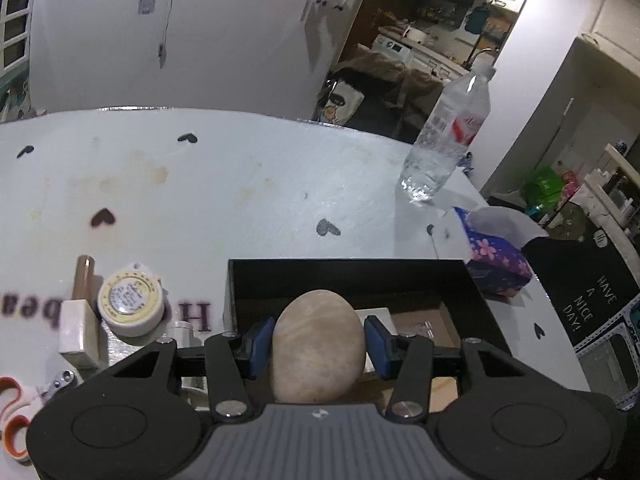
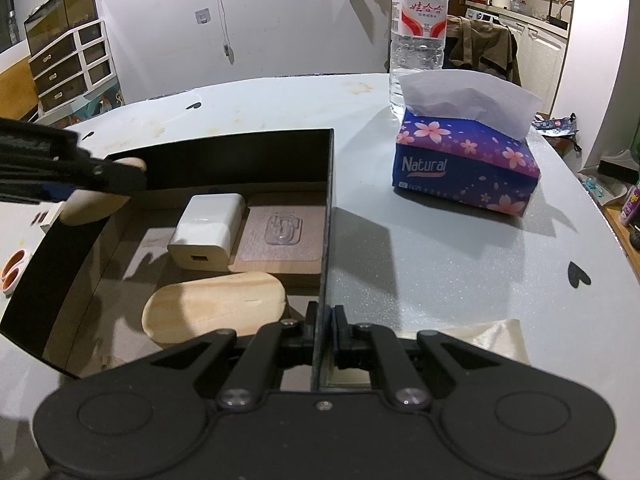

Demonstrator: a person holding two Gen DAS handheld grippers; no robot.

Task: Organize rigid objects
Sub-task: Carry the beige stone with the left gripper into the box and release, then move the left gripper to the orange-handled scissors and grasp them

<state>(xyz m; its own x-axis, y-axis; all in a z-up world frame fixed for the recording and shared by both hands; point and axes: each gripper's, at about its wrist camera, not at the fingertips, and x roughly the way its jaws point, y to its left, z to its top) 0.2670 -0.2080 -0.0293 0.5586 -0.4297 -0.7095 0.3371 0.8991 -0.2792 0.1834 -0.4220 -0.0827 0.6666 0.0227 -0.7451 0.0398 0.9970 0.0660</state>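
My left gripper point(image 1: 319, 342) is shut on a smooth tan oval stone point(image 1: 318, 344) and holds it over the left edge of the black open box point(image 1: 344, 276). In the right wrist view the stone point(image 2: 92, 204) and left gripper hang at the box's left side. My right gripper point(image 2: 323, 326) is shut on the box's right wall point(image 2: 328, 208). Inside the box lie a white charger point(image 2: 208, 226), a brown card with a clear hook point(image 2: 282, 234) and a pale wooden oval piece point(image 2: 216, 312).
Left of the box on the table lie a round yellow-rimmed tin point(image 1: 131, 306), a white block point(image 1: 76, 330), a copper stick point(image 1: 83, 276) and orange-handled scissors point(image 1: 14, 420). A water bottle point(image 2: 418, 28) and tissue box point(image 2: 466, 164) stand at the right.
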